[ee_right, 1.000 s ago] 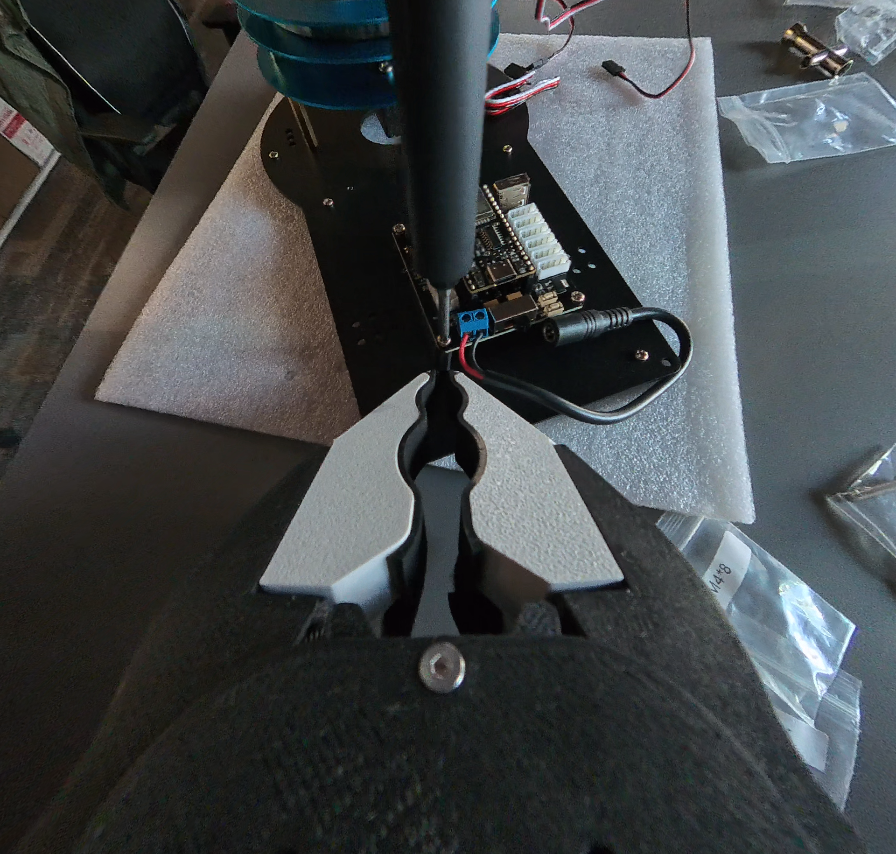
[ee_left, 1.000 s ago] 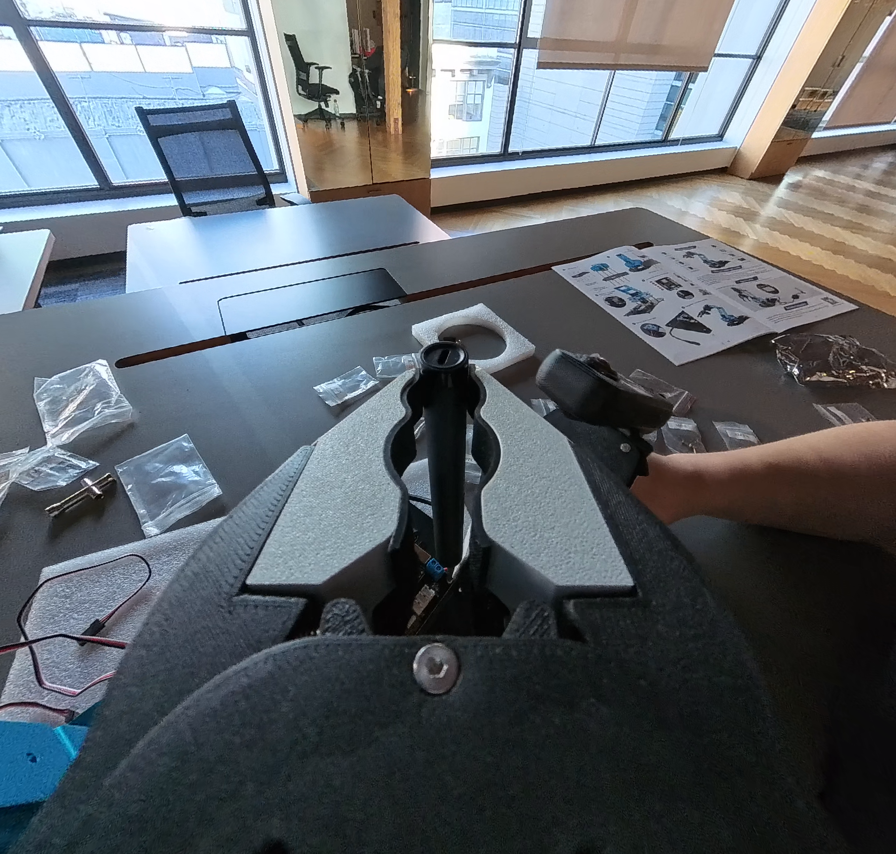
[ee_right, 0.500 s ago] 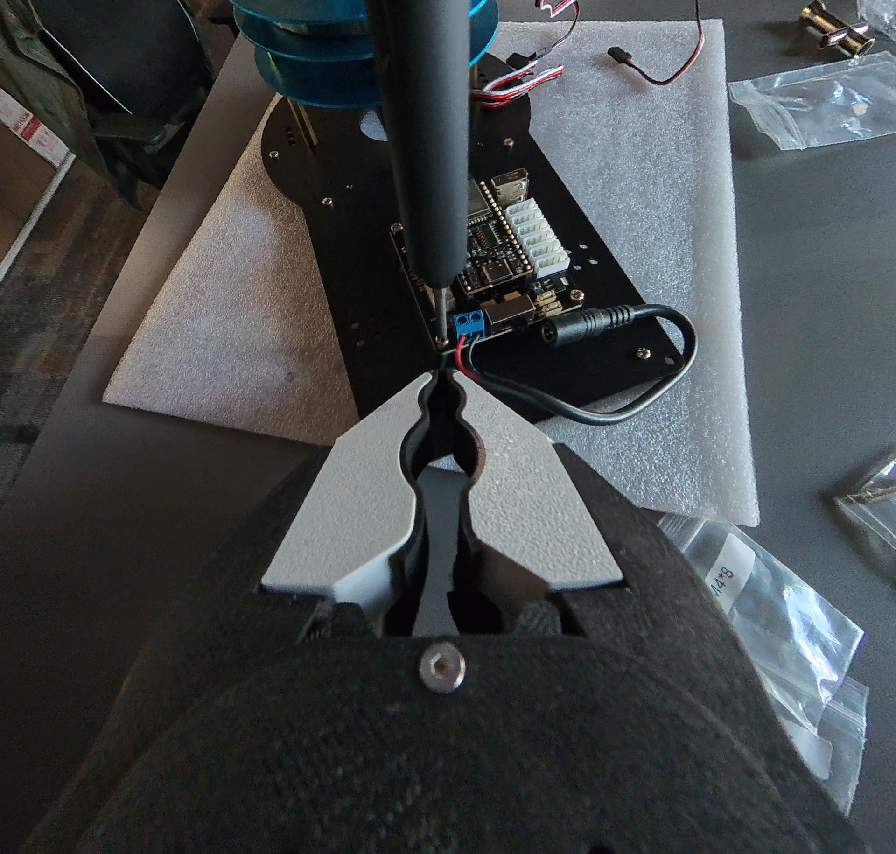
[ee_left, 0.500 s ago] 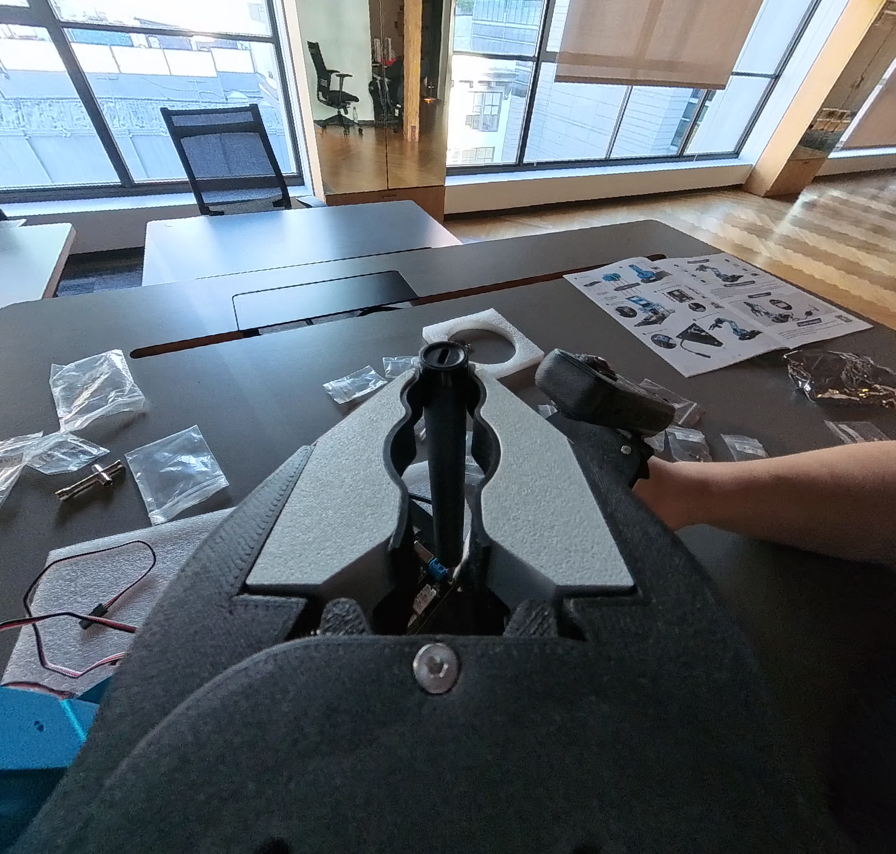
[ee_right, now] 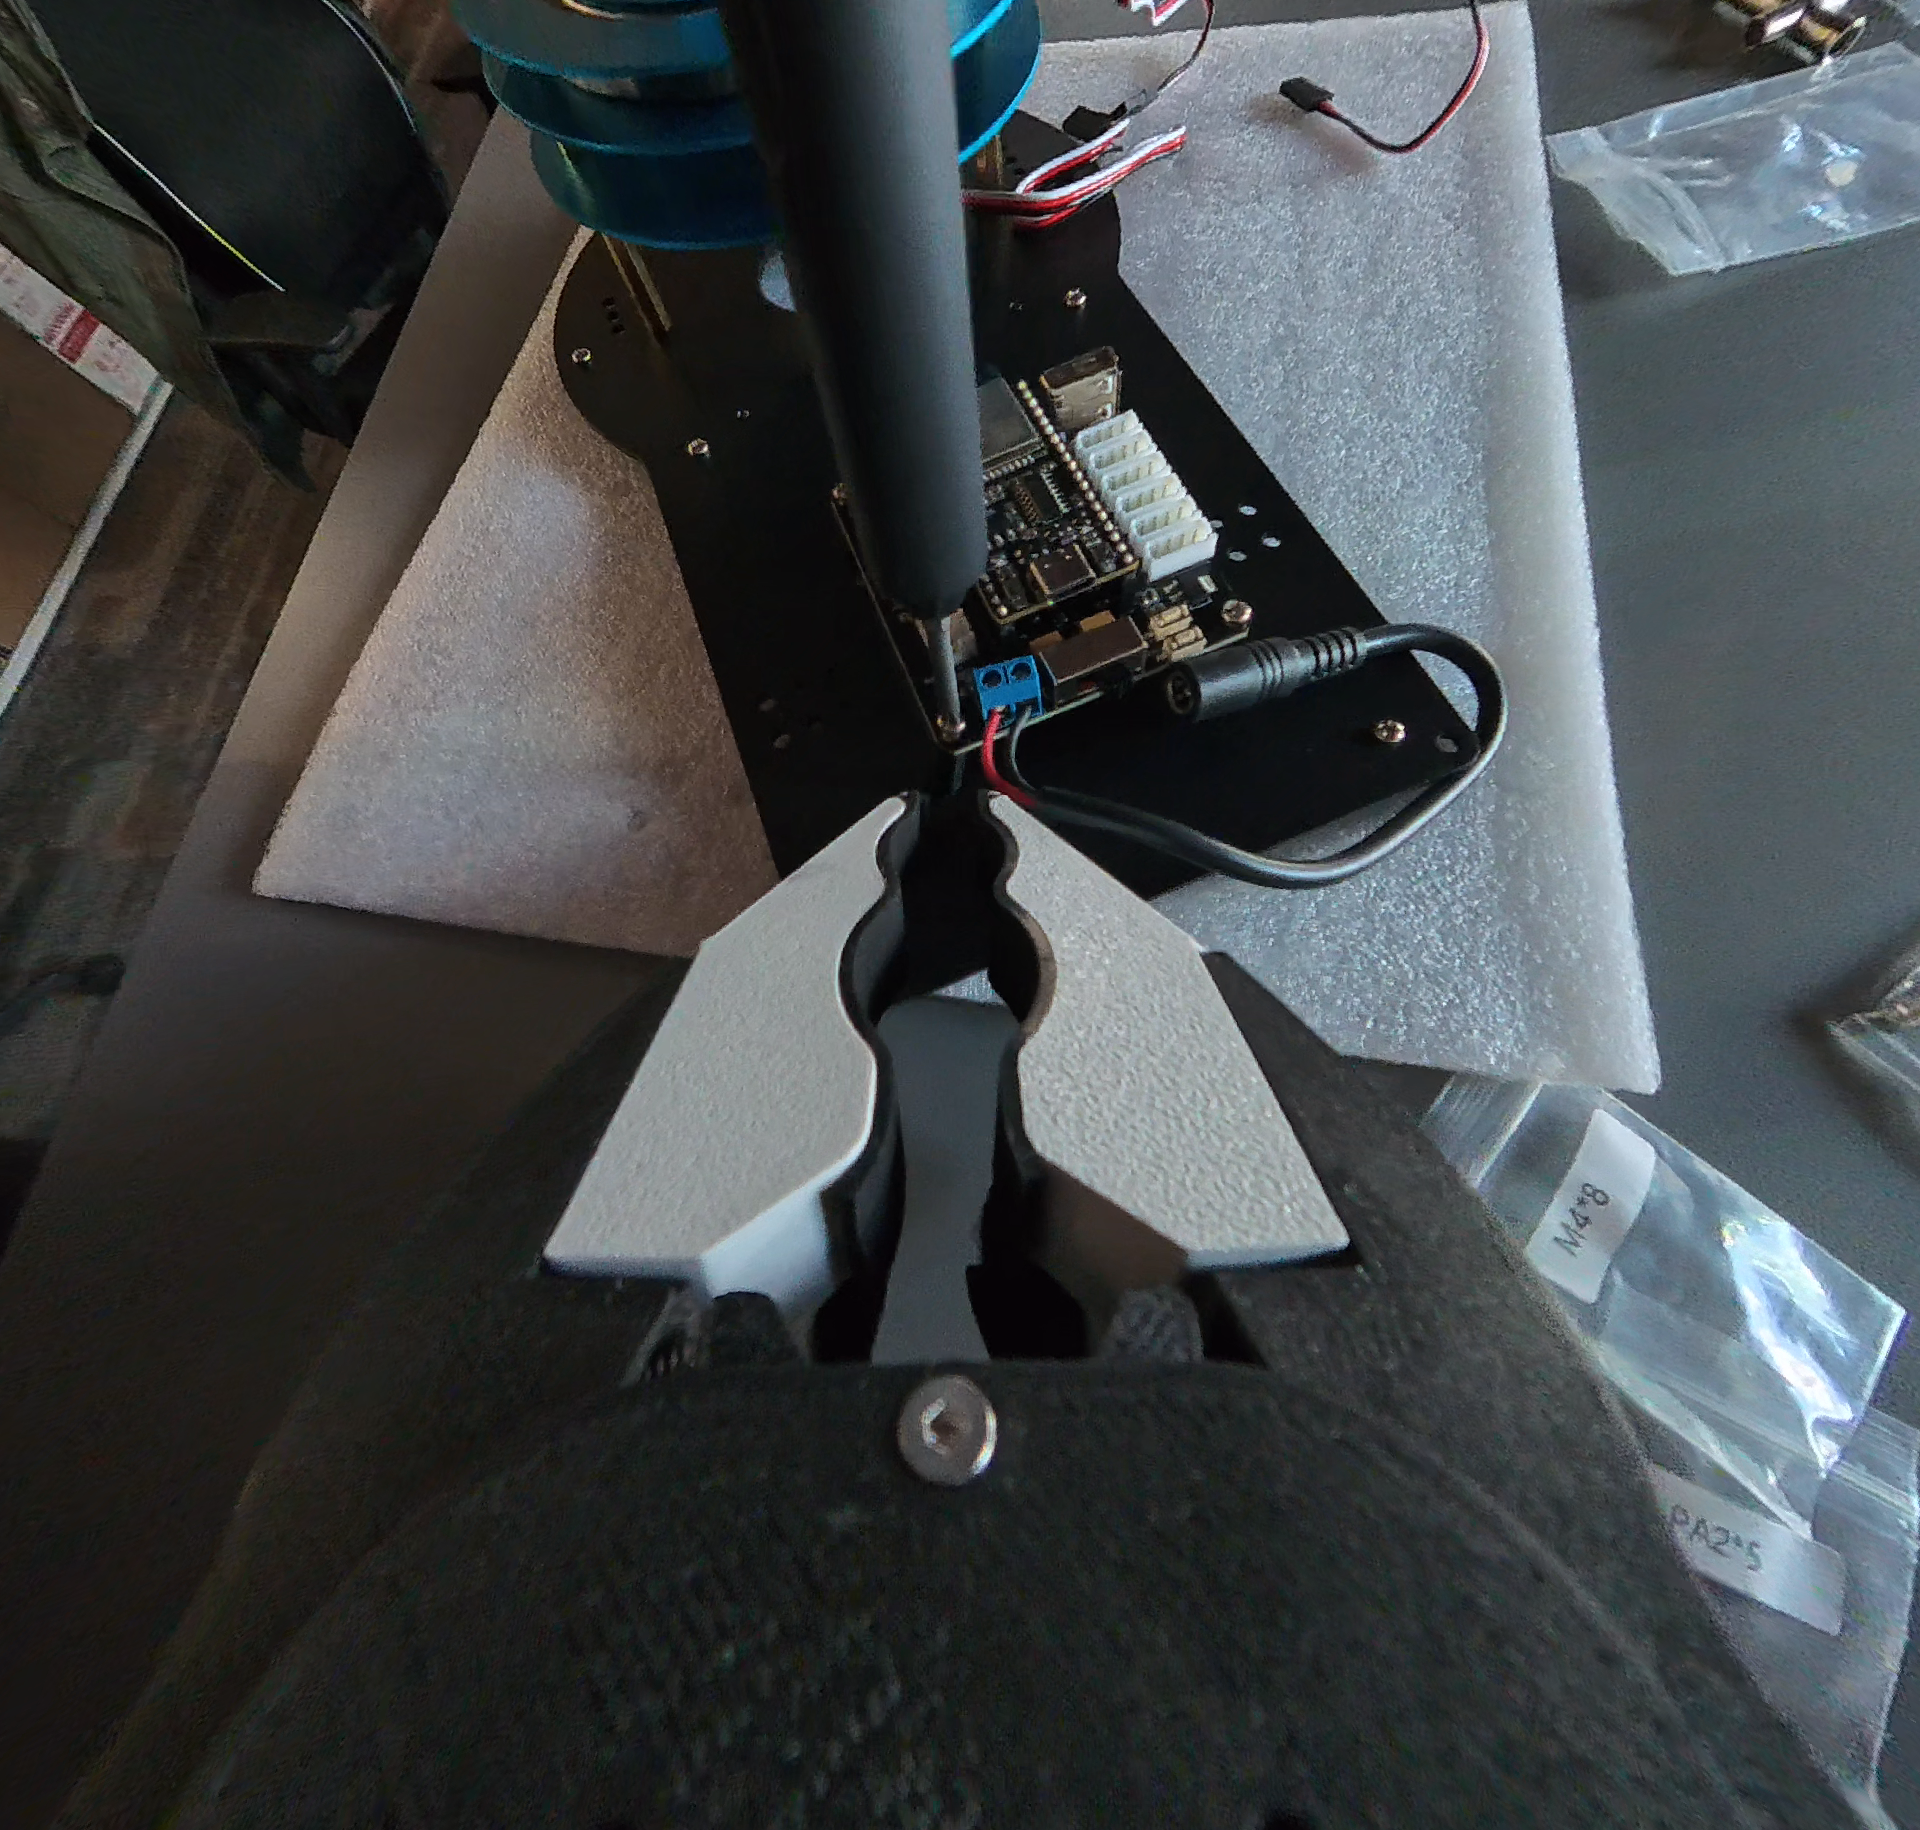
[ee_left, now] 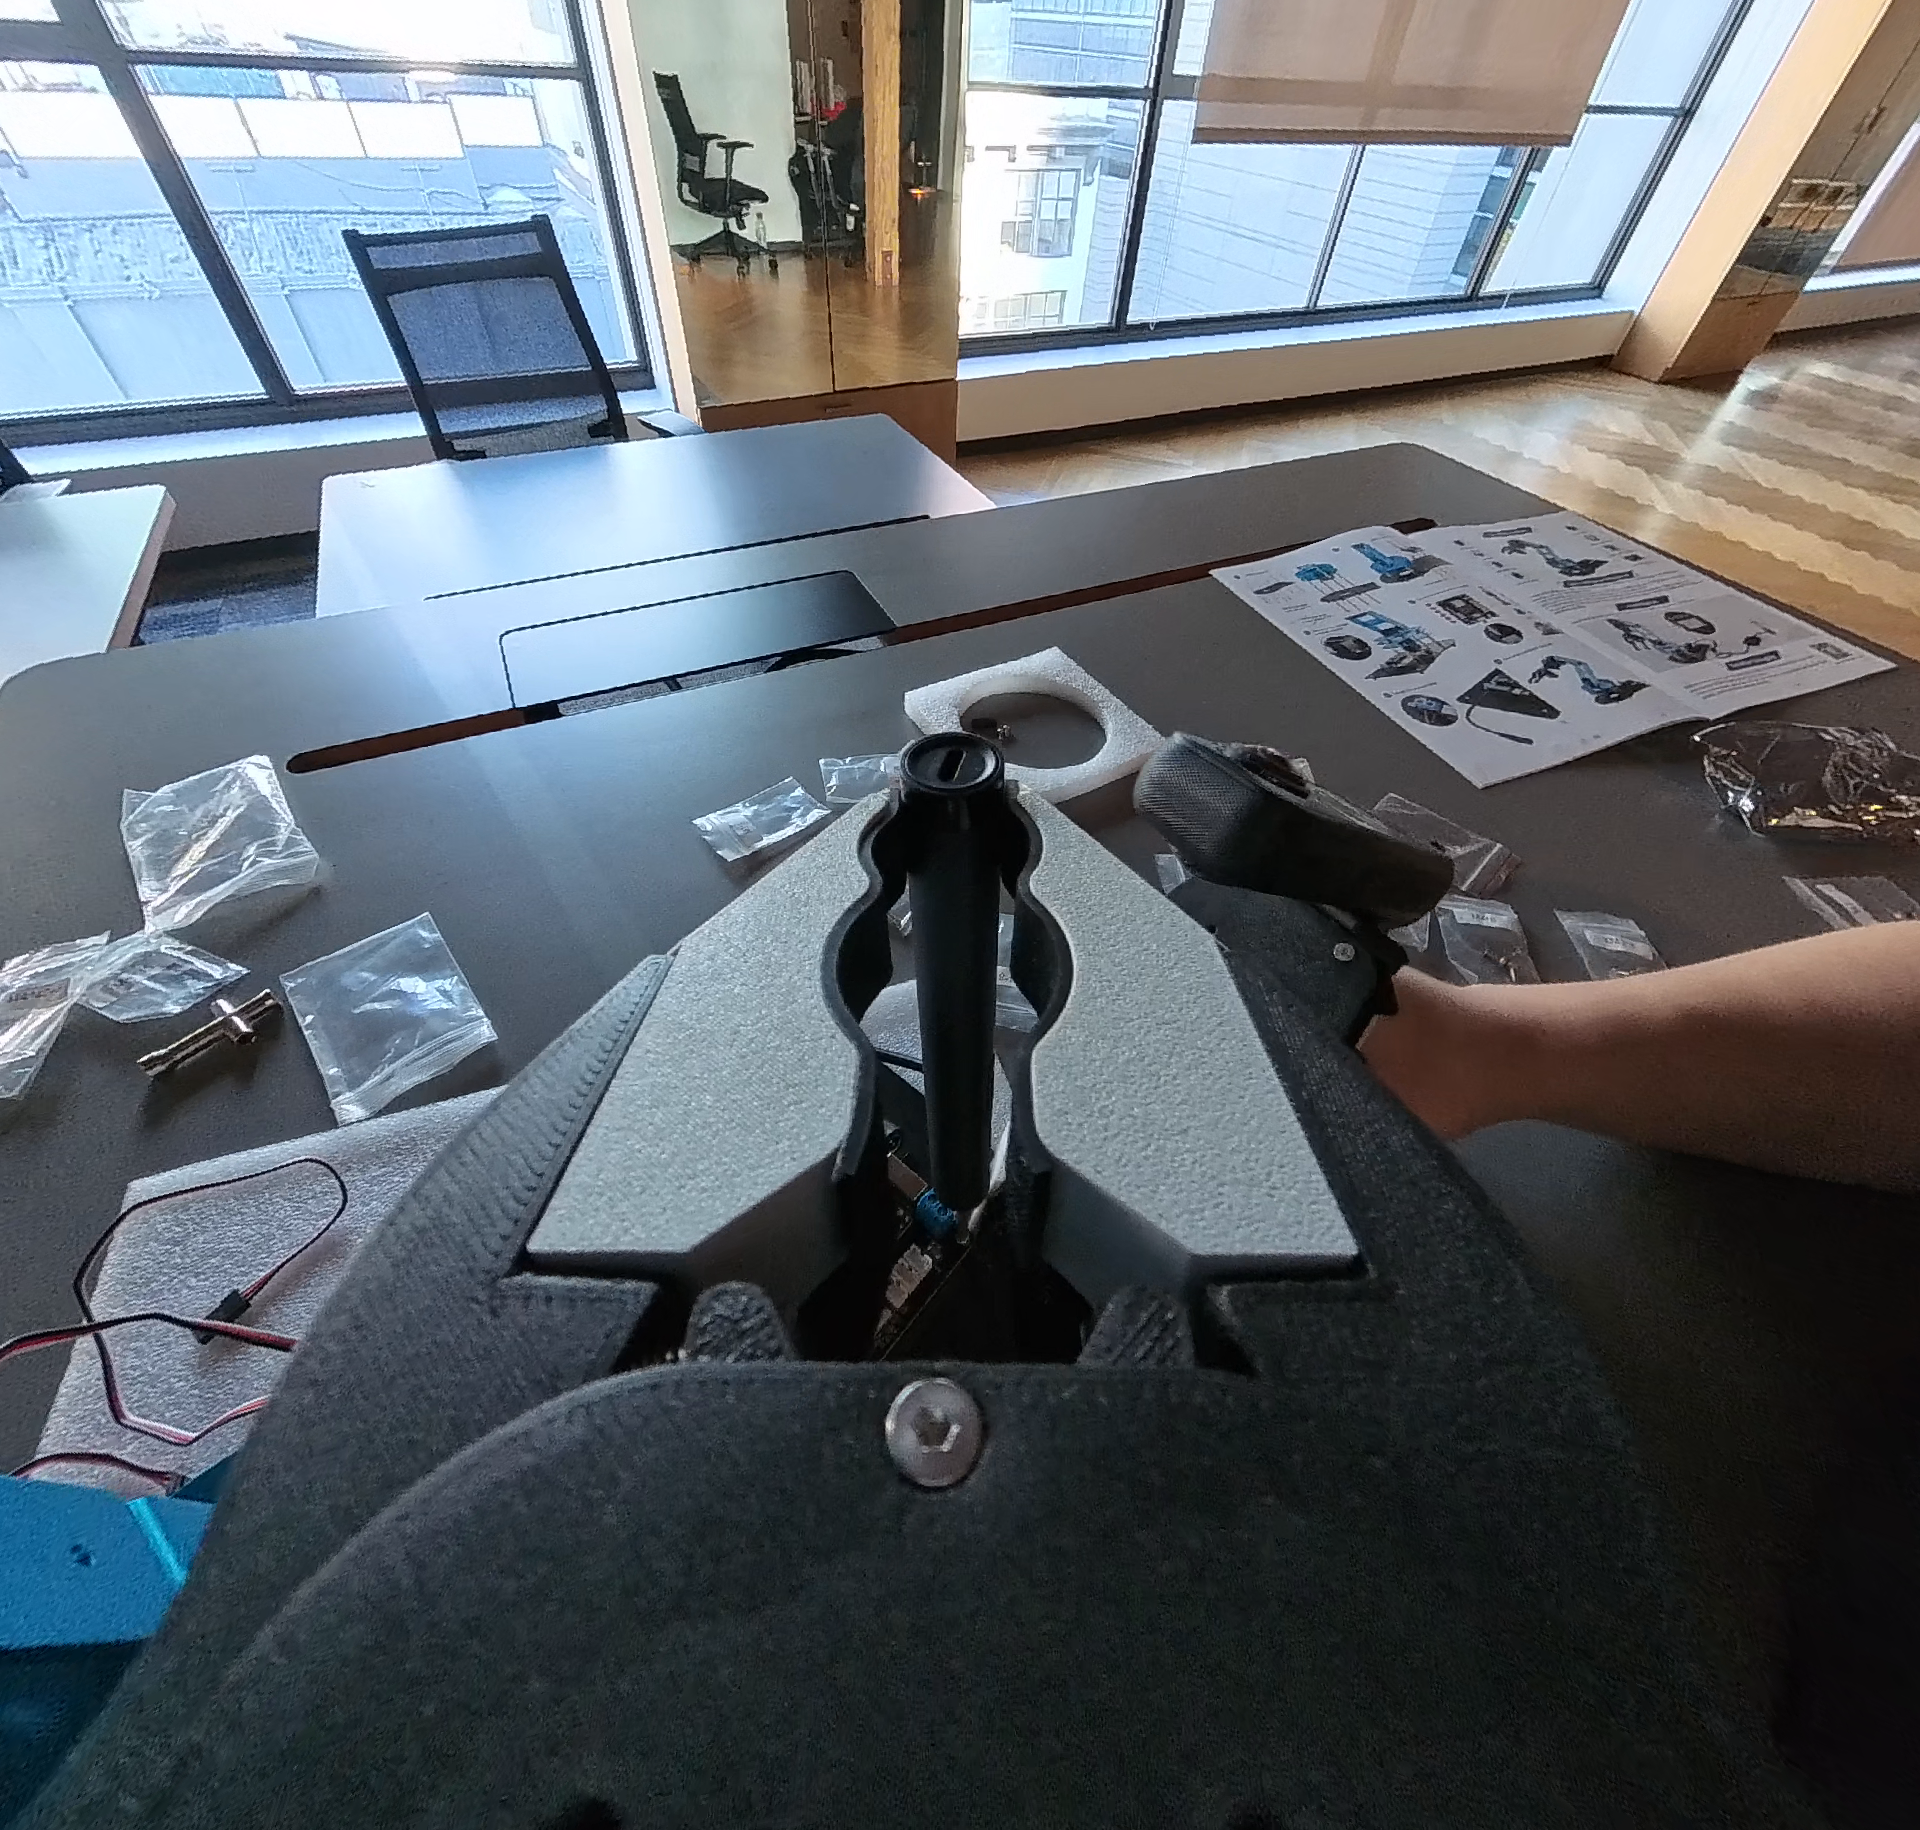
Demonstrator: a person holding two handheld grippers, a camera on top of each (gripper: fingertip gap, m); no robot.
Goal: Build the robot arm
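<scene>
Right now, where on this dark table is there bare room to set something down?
Bare table lies between the clear bags at left and the foam square with a round hole. Another strip runs left of the white foam sheet, along the table's edge. Crowded: bags near the right hand-held gripper, and the circuit board.

Tall dark-framed windows [ee_left: 312, 170] line the far wall, letting in bright daylight. A beige roller blind [ee_left: 1434, 24] hangs half-lowered at right. The herringbone wood floor [ee_left: 1621, 461] gleams. A black mesh chair [ee_left: 483, 336] stands behind a grey desk [ee_left: 623, 502] beyond the dark surface [ee_left: 540, 845].
</scene>
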